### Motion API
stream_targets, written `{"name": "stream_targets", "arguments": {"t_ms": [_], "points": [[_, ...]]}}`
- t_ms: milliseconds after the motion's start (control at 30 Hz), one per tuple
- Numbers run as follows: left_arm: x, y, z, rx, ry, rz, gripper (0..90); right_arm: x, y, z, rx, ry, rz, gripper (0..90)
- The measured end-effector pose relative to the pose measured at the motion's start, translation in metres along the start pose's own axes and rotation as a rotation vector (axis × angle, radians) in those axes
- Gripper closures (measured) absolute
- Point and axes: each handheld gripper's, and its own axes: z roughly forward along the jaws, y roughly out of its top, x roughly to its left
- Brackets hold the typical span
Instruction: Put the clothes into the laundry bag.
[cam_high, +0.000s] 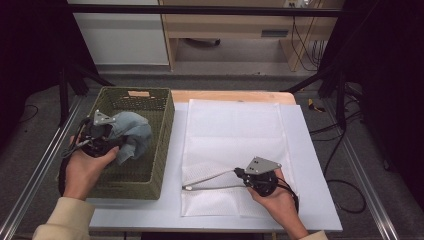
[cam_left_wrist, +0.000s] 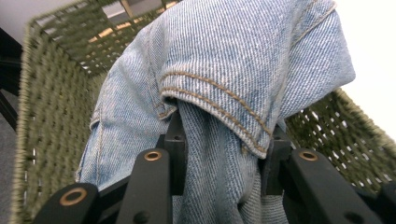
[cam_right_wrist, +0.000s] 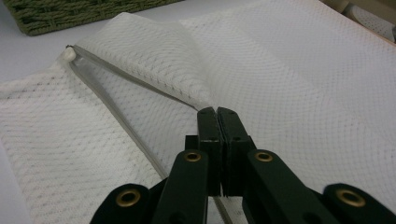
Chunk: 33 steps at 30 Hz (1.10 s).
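Two grippers share the work here, each kept to its own job. The left gripper (cam_high: 100, 134) has its jaws pinched on a bunched piece of light-blue denim (cam_high: 131, 136), apparently jeans, and holds it above the inside of the green woven basket (cam_high: 165, 150) at the left of the table; the grip sits on a thick fold just under a stitched hem (cam_left_wrist: 215, 102), probably because a seam gives the pads something firm to bite. The right gripper (cam_high: 239, 174) has its jaws pressed together on the upper lip of a white mesh laundry bag (cam_high: 235, 125) lying flat on the white tabletop (cam_high: 315, 165), lifting that edge so the zipper opening (cam_right_wrist: 135, 84) gapes toward the basket, presumably ready to receive the garment. Much is hard to read: the denim is so crumpled that its full shape, and how much of it hangs below the basket rim, cannot be told, and it hides the left pads themselves. The basket floor beneath the cloth is out of sight, so whether other clothes lie there is unclear. In the right gripper view, the thin mesh between the closed pads is barely visible.
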Motion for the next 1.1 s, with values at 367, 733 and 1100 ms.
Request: {"name": "stream_targets", "arguments": {"t_ms": [367,733,1100], "points": [[0.000,0.004,-0.022,-0.061,0.003,0.000,64.0,0.000,-0.002,0.002,0.006,-0.001,0.003,89.1],[-0.005,0.014,-0.032,-0.118,-0.008,-0.009,64.0,0.000,-0.003,0.004,0.020,0.014,0.000,88.6],[-0.004,0.019,-0.044,-0.177,-0.020,-0.019,64.0,0.001,-0.002,0.004,0.033,0.013,-0.004,87.8]]}}
